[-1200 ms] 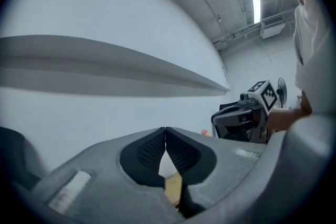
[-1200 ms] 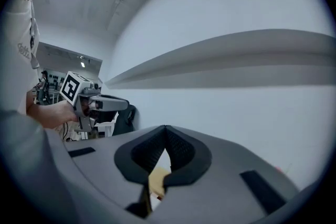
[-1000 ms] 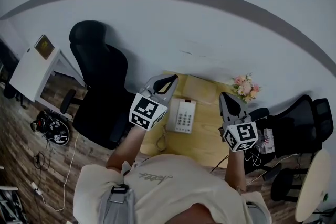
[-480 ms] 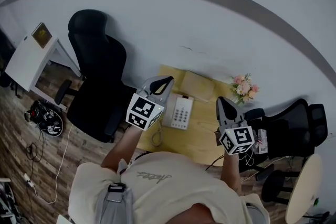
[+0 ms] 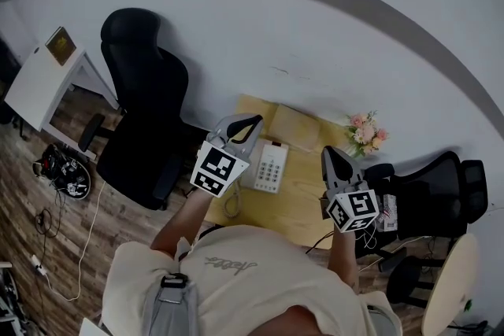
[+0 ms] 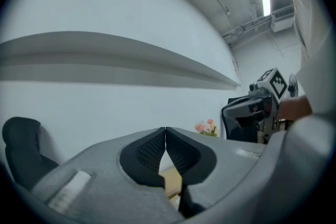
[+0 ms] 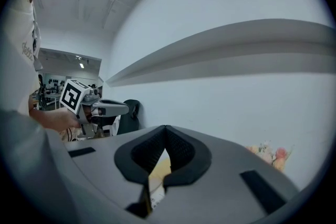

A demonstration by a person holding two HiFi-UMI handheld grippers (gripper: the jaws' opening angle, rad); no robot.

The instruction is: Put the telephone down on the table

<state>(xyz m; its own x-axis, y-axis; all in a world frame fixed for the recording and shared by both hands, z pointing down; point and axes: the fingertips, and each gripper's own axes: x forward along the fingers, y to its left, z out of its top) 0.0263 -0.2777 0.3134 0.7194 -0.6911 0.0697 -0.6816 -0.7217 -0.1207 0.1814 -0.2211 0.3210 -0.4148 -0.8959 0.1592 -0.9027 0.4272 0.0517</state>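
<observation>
The telephone (image 5: 270, 167) lies flat on the wooden table (image 5: 303, 208), between 2 grippers held above the tabletop. Left gripper (image 5: 252, 121) and right gripper (image 5: 330, 153) are both clenched, grasping nothing.

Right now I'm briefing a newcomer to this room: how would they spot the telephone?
Find the small wooden table against the white wall, right of the tall black chair. The telephone lies on its left half. Unlike the tan pad behind it and the pink flowers, it is white with a keypad.
</observation>
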